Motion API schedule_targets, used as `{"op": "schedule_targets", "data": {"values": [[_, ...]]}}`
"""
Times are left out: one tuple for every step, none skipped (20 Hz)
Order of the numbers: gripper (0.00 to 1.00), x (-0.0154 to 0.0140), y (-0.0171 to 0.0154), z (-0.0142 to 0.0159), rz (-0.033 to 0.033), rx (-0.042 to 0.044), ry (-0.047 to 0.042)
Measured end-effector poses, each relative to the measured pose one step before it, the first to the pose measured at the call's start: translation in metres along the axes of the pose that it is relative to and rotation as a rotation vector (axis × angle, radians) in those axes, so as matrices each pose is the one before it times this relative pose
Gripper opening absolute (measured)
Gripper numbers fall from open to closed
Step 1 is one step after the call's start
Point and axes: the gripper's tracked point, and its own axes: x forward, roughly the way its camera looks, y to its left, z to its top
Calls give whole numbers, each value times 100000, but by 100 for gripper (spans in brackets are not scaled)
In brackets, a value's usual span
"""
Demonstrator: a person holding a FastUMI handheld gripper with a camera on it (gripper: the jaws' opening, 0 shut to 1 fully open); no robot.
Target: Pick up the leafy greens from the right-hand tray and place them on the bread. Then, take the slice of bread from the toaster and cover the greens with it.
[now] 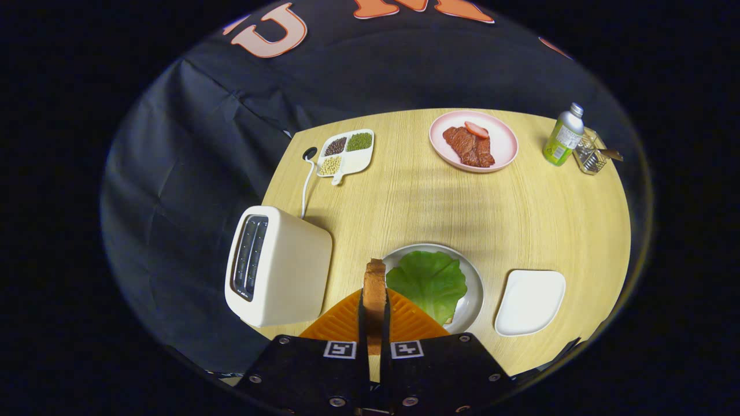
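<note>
My gripper (374,315) is shut on a slice of toasted bread (374,289), which stands on edge between the two fingers, above the table. Just ahead and to the right lies the leafy green (429,282), spread over the bread on a round grey plate (475,289); only a sliver of that bread shows at the leaf's near edge. The white toaster (277,266) stands to the left of the fingers, its slots dark. The white right-hand tray (531,301) sits bare to the right of the plate.
A pink plate (503,147) with meat slices sits at the far side. Beyond it to the right stand a green bottle (562,136) and a small wire basket (591,153). A divided white dish (347,153) of beans is far left. An orange mat (341,320) lies under the fingers.
</note>
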Motion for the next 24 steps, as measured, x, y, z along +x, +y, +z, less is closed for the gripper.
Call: {"op": "schedule_targets", "data": {"values": [[8,710,-300,-307,1063,14,1145],[7,560,-377,-164,1148,95,747],[8,453,-384,-107,1154,120,663],[8,389,-407,-88,533,-11,496],[8,459,-381,-19,651,-32,363],[7,323,-296,-8,994,25,283],[8,238,-307,-88,940,45,556],[8,179,-403,56,612,475,-50],[8,63,-563,-87,146,522,149],[8,153,-602,-105,-397,397,556],[8,106,-463,-97,-429,301,231],[9,87,-419,-47,-186,285,269],[11,-25,-410,-41,61,707,58],[13,121,-341,-29,-138,702,234],[14,75,-470,-88,-816,353,442],[17,218,-628,-1,-1878,-145,287],[20,148,-849,-75,-2360,-695,48],[27,225,-633,-80,-2414,-716,141],[31,213,-608,-167,-2024,-656,180],[39,216,-373,-68,-1224,-101,196],[43,-34,-129,-242,-663,338,470],[51,177,-358,57,-702,329,219],[55,91,-293,-53,-757,-38,-203],[61,-56,-391,83,-1160,-69,-422]]}}
